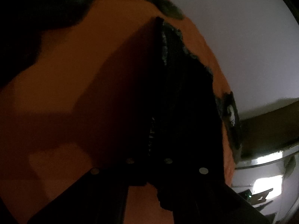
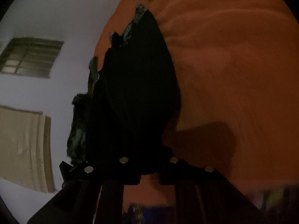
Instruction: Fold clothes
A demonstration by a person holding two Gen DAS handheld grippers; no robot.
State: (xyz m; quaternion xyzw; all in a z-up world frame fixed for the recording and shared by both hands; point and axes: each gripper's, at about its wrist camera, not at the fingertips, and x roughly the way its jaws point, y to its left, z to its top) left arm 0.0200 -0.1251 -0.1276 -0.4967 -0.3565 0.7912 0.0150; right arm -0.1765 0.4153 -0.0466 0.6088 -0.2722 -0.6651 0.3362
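Both my grippers, left and right, pinched the dark garment closed over the orange sheet, mid-fold; laying it flat came next.

Both tongs closed — angled downward

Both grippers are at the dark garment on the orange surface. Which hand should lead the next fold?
Probably right: most of the dark garment drapes over the right gripper, with bare orange surface beside it. The left gripper, shut, meets only the cloth's edge.
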